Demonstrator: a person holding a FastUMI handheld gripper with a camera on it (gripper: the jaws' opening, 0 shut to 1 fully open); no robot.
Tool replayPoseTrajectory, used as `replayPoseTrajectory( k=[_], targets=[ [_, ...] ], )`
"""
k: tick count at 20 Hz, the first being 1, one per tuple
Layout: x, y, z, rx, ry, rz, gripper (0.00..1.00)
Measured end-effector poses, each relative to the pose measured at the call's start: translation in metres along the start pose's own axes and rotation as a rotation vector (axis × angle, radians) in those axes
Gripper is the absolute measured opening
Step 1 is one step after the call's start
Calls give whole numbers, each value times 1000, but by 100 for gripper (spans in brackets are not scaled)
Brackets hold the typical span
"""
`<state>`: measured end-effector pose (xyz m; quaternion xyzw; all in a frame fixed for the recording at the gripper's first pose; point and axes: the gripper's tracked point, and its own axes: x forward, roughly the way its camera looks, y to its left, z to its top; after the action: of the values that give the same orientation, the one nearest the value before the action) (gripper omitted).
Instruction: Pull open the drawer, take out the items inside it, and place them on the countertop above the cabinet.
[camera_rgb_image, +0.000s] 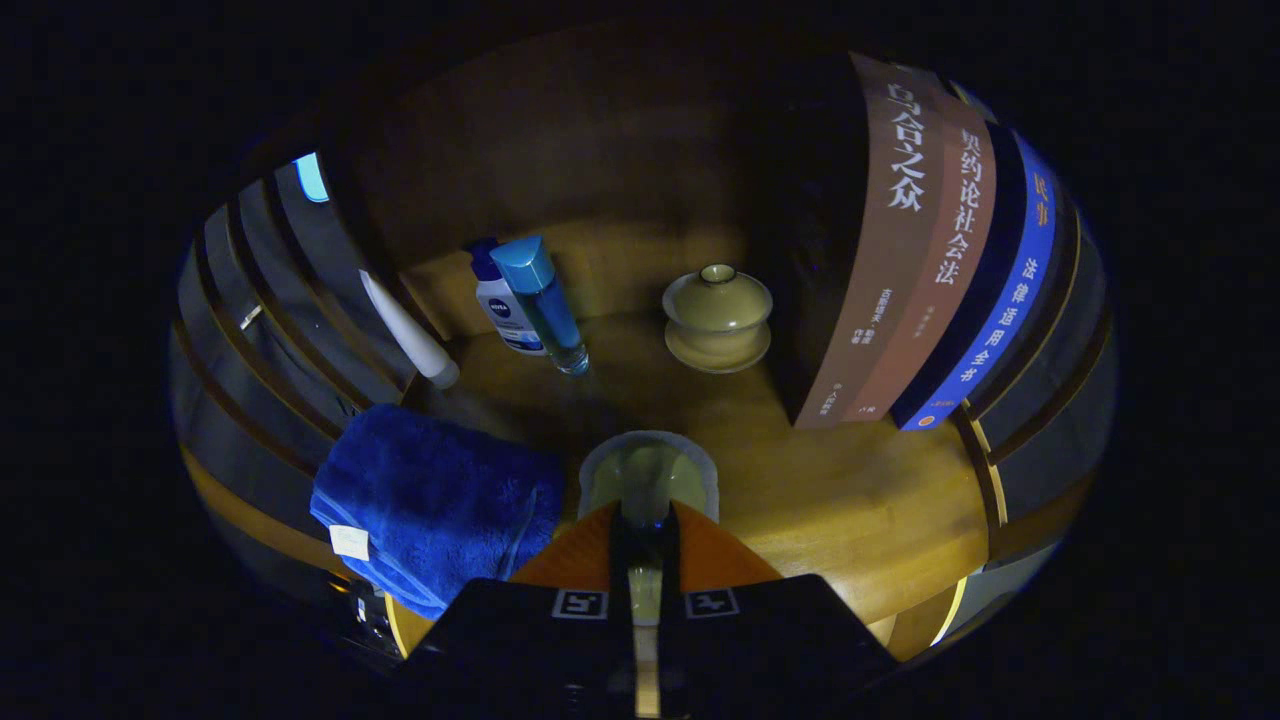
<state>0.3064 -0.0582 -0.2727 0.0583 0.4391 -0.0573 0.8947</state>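
gripper view | riding on the gripper (646, 520) | looking forward and down along its jaws | sitting close over the desk (850, 490)

Small cup (648, 478) on the table (850, 500) just ahead of the hand-held gripper (646, 525) fingers, folded towel (435, 500) to its left, two bottles (530, 305) and lidded bowl (717, 318) beyond, upright books (930, 260) at right

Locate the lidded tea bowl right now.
The lidded tea bowl stands on the wooden countertop, beyond the claw, between the blue-capped bottle and the books.

dim, warm-lit countertop (850, 500), deep shadows behind, strong fisheye bending at edges
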Motion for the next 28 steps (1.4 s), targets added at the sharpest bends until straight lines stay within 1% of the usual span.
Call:
replayPoseTrajectory(
  k=[2, 3, 6, 7, 10, 15, 19, 22, 24, 28],
  targets=[
    [4, -2, 1, 5, -1, -6, 21],
    [5, -2, 1, 8, 4, -3, 22],
    [9, -4, -1, 18, 3, -5, 67],
    [8, -3, -2, 22, -2, -1, 69],
    [3, -3, 0, 20, -19, 3, 100],
    [-28, 3, -2, 33, -91, 33, 99],
    [-72, 9, -25, 90, -178, 74, 99],
    [-113, 8, -51, 95, -251, 92, 99],
    [-148, 11, -67, 84, -330, 107, 99],
    [-227, 16, -98, 28, -569, 140, 99]
  ],
)
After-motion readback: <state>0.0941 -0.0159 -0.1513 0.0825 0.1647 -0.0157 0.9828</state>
